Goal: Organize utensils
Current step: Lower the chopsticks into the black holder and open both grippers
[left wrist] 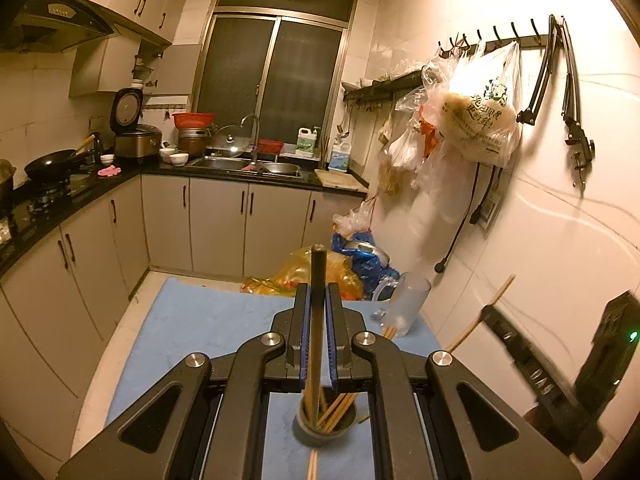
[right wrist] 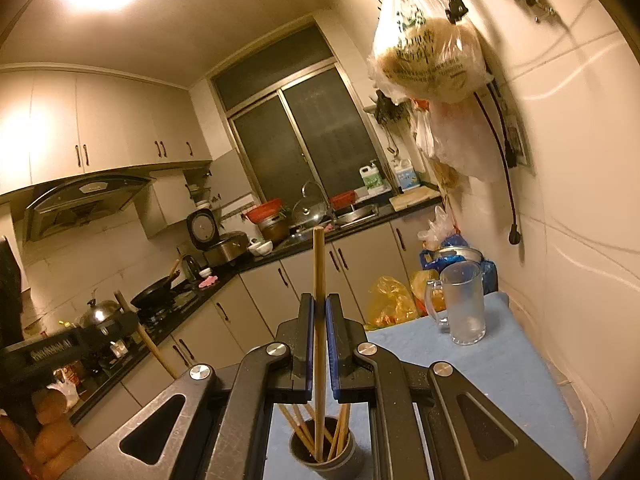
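Note:
My left gripper (left wrist: pixel 318 300) is shut on a dark chopstick (left wrist: pixel 318 280) that stands upright, its lower end in a grey cup (left wrist: pixel 326 426) holding several wooden chopsticks. My right gripper (right wrist: pixel 319 312) is shut on a light wooden chopstick (right wrist: pixel 319 264), also upright with its lower end in the same cup (right wrist: pixel 322 450). The right gripper shows at the right of the left wrist view (left wrist: pixel 496 308), holding its chopstick (left wrist: pixel 502 290). The left gripper shows blurred at the left of the right wrist view (right wrist: pixel 120 320).
The cup stands on a blue cloth (left wrist: pixel 200 328) covering a small table. A frosted glass mug (right wrist: pixel 462 304) stands at the cloth's far right by the wall. Plastic bags (left wrist: pixel 316 276) lie on the floor beyond. Bags hang from wall hooks (left wrist: pixel 476 120). Kitchen counters run along the left.

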`<state>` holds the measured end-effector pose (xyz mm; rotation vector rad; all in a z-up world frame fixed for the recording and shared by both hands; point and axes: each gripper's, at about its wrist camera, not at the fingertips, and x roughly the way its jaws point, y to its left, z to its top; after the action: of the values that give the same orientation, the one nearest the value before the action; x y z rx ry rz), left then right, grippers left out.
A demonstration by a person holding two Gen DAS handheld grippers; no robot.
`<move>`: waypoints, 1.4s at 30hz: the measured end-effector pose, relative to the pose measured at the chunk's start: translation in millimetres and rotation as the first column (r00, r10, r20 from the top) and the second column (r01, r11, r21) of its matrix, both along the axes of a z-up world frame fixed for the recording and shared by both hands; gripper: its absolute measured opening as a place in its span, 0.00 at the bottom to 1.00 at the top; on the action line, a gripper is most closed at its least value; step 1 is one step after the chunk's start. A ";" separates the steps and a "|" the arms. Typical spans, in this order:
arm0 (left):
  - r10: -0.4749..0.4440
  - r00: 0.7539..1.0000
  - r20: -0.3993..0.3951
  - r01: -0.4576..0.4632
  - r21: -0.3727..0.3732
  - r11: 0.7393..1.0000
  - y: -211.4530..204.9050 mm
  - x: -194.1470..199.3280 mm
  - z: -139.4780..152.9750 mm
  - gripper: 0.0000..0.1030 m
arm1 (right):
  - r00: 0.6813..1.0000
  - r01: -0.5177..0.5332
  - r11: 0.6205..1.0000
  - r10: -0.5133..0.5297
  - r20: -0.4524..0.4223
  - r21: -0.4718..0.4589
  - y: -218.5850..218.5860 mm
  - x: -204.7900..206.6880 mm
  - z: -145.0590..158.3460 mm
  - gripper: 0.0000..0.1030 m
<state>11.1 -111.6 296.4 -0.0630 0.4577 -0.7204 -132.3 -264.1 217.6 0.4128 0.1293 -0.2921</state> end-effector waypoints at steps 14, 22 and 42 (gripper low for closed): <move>-0.006 0.993 -0.120 0.013 0.064 0.998 -35.8 38.9 -69.3 0.07 | 0.990 -0.032 0.999 0.037 -0.135 0.044 -11.6 49.3 -53.9 0.06; -0.001 0.988 -0.153 0.012 0.075 0.997 -27.1 49.6 -90.0 0.07 | 0.983 -0.056 0.995 0.069 -0.171 0.080 -11.4 59.1 -70.8 0.07; 0.005 0.974 -0.225 0.026 0.134 0.991 37.0 -0.8 -153.4 0.07 | 0.961 -0.068 0.991 0.095 -0.258 0.113 25.2 -11.9 -133.4 0.19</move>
<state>10.2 -74.7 143.0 -0.0140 0.7235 -0.6939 -144.2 -238.9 84.1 0.4692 0.4223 -0.2584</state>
